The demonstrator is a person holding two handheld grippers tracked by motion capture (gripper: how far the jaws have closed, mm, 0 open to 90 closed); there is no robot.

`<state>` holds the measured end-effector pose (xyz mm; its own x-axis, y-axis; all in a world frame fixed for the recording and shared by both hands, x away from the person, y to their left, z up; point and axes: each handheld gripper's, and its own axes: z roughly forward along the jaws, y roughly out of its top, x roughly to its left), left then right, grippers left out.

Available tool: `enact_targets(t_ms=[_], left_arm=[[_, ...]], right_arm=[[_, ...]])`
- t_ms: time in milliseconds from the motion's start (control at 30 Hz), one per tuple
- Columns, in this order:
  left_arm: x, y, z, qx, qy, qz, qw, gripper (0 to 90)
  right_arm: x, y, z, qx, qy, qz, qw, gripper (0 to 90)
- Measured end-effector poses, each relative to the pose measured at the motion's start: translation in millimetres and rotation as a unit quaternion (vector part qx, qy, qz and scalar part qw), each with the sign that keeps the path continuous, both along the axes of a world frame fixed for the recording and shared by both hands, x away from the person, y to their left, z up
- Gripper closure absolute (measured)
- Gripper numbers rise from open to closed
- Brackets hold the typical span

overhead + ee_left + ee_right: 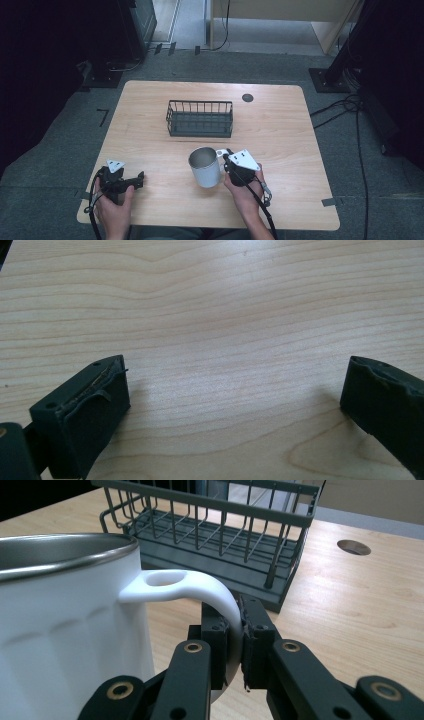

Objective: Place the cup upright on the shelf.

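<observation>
Mug point(205, 167), white enamel with steel rim, stands upright near table point(300, 150) centre. Left gripper point(134, 181) is rested at front-left edge, jaws held wide apart over bare wood. Mug handle point(200, 587) is clamped between jaws of right gripper point(236, 645). Wire basket point(200, 119) is seen behind mug.

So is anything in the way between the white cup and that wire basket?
No. The right gripper is shut on the cup's handle, and only bare table lies between the cup and the basket.
</observation>
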<state>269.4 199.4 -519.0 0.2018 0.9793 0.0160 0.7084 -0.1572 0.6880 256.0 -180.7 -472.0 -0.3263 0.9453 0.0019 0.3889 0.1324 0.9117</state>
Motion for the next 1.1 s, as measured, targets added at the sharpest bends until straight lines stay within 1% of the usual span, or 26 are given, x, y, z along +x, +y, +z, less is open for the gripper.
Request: enact_targets(t_ms=[133, 300, 333, 400, 500, 533, 633, 733, 800, 867, 967, 1000, 1100], left_arm=[[0.0, 0.0, 0.0, 0.0, 0.0, 0.0, 1.0, 0.0], [0.0, 0.0, 0.0, 0.0, 0.0, 0.0, 1.0, 0.0], [0.0, 0.0, 0.0, 0.0, 0.0, 0.0, 1.0, 0.0], [0.0, 0.0, 0.0, 0.0, 0.0, 0.0, 1.0, 0.0], [0.0, 0.0, 0.0, 0.0, 0.0, 0.0, 1.0, 0.0], [0.0, -0.1, -0.1, -0.001, 0.0, 0.0, 1.0, 0.0], [0.0, -0.1, -0.1, -0.001, 0.0, 0.0, 1.0, 0.0], [0.0, 0.0, 0.0, 0.0, 0.0, 0.0, 1.0, 0.0], [0.0, 0.0, 0.0, 0.0, -0.001, 0.0, 1.0, 0.0], [0.1, 0.0, 0.0, 0.0, -0.001, 0.0, 1.0, 0.0], [0.1, -0.1, -0.1, 0.0, -0.001, 0.001, 1.0, 0.0], [0.1, -0.1, -0.1, 0.0, -0.001, 0.001, 1.0, 0.0], [0.1, -0.2, -0.1, -0.001, -0.001, 0.001, 1.0, 0.0]], right_arm=[[3.7, 2.3, 4.9, 0.003, -0.003, -0.003, 1.0, 83.2], [12.1, 6.2, 16.1, 0.009, -0.008, -0.01, 0.9999, 83.2], [12.1, 6.2, 16.1, 0.009, -0.008, -0.01, 0.9999, 83.2], [16.9, 8.0, 22.0, 0.011, -0.013, -0.015, 0.9997, 83.2], [20.0, 9.2, 26.0, 0.013, -0.015, -0.018, 0.9996, 83.1], [23.8, 10.6, 30.3, 0.016, -0.017, -0.022, 0.9995, 83.2], [26.8, 11.2, 33.6, 0.018, -0.02, -0.024, 0.9993, 83.1], [34.5, 13.6, 41.4, 0.024, -0.023, -0.027, 0.9991, 83.1], [35.9, 14.1, 42.9, 0.023, -0.024, -0.028, 0.9991, 83.1], [41.9, 16.8, 49.4, 0.021, -0.027, -0.028, 0.999, 83.1], [46.0, 19.0, 53.6, 0.021, -0.029, -0.029, 0.999, 83.1], [50.5, 20.5, 57.0, 0.018, -0.031, -0.029, 0.9989, 83.2], [56.8, 23.2, 61.1, 0.021, -0.031, -0.032, 0.9988, 83.1]])
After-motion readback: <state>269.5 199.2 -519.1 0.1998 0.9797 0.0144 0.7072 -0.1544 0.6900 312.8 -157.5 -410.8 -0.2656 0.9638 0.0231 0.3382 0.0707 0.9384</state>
